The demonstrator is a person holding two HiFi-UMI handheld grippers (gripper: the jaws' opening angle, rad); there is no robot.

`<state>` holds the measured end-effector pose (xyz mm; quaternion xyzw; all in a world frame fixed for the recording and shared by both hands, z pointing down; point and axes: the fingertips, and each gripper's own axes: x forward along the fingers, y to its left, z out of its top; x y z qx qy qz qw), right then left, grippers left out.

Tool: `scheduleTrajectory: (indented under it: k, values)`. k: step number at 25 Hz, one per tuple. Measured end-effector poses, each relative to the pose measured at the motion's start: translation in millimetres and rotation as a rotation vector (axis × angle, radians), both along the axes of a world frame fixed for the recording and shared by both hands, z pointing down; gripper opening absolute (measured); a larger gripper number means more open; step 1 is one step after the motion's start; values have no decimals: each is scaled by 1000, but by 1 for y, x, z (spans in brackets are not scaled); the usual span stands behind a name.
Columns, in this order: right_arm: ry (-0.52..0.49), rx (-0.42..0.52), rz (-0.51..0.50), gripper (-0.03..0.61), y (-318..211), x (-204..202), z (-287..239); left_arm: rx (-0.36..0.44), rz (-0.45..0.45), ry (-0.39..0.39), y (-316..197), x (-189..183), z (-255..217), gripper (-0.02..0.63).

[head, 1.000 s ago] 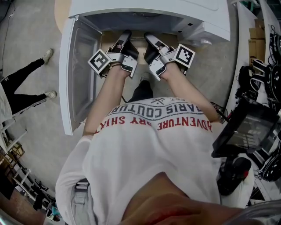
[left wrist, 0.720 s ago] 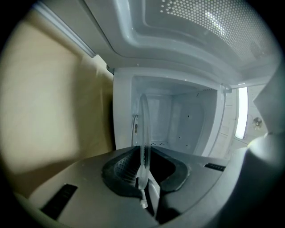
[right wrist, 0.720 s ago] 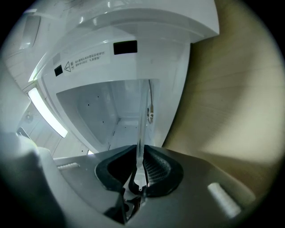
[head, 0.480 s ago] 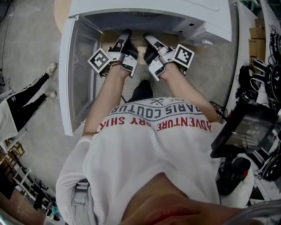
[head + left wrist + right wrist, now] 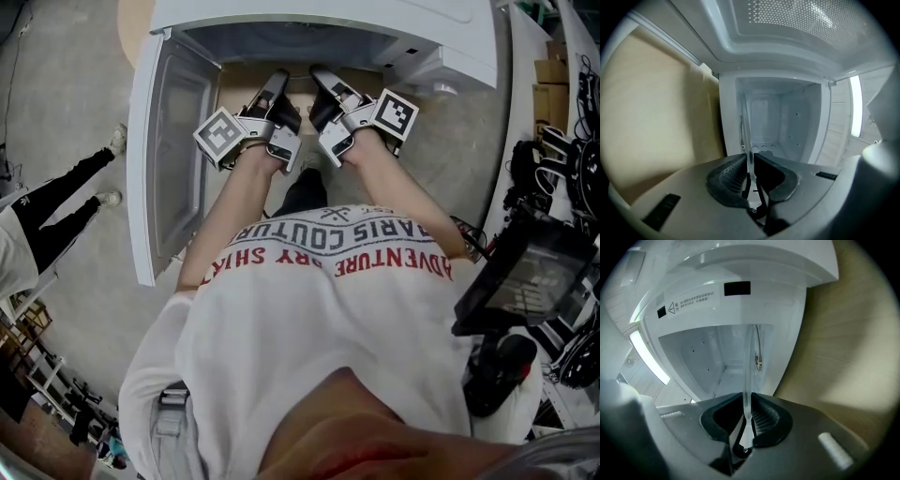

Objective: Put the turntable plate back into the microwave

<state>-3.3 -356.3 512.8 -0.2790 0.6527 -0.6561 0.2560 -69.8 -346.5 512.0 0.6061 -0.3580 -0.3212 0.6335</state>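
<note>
The clear glass turntable plate point(image 5: 746, 136) shows edge-on as a thin upright strip in both gripper views. My left gripper point(image 5: 751, 161) is shut on one rim of it. My right gripper point(image 5: 746, 405) is shut on the opposite rim of the plate point(image 5: 748, 371). Both views look into the white microwave's cavity point(image 5: 780, 122), which lies a short way ahead, its mouth point(image 5: 710, 357) unobstructed. In the head view the left gripper point(image 5: 275, 89) and right gripper point(image 5: 323, 82) sit side by side just below the microwave point(image 5: 319, 19). The glass itself is hard to make out there.
The microwave door point(image 5: 173, 141) hangs open to the left of my left arm. The microwave rests on a pale wooden surface point(image 5: 136, 23). A person in black trousers point(image 5: 56, 202) stands on the concrete floor at left. Dark equipment and cables point(image 5: 530, 272) crowd the right side.
Both grippers have shifted slightly forward toward the microwave opening with the plate held between them; the left one moved a little to the right. The person at left has stepped.
</note>
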Motion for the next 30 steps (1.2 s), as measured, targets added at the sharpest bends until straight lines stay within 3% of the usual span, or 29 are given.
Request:
scheduleTrajectory:
  k: [9,30]
  values:
    - [-13,-26,15,37,-9,2,1,-3,-3,-32,-13,-1,1,39]
    - [5,-10,-9,31,-25,-7,-2,-18,-41,0,-49,-14,-1,37]
